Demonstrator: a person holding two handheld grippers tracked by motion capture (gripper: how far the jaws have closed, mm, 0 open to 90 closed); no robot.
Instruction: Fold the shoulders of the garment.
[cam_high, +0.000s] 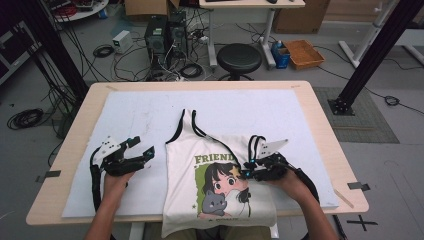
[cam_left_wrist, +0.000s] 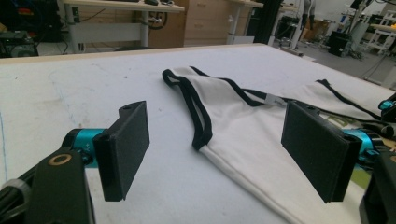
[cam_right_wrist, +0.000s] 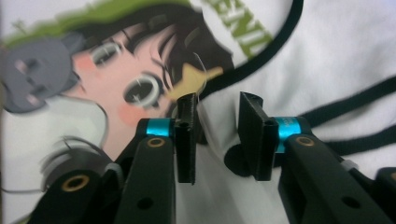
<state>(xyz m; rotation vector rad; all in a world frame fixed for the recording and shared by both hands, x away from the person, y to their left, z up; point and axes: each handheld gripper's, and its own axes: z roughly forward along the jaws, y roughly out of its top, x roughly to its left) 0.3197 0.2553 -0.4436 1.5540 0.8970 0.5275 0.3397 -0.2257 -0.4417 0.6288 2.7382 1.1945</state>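
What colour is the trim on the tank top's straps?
Black trim on the white tank top; clearest in the left gripper view.

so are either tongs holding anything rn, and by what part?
No. The left tongs stand open over the white mat, beside the tank top. The right tongs sit slightly apart over its print, gripping no fabric.

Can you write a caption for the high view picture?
Two hand-held grippers, left gripper and right gripper, over a cartoon-print tank top.

both grippers (cam_high: 142, 149) (cam_high: 248, 167) are showing black bodies, teal collars, brass screws, grey three-cornered plates and trailing black cables; forearms are wearing no sleeves.
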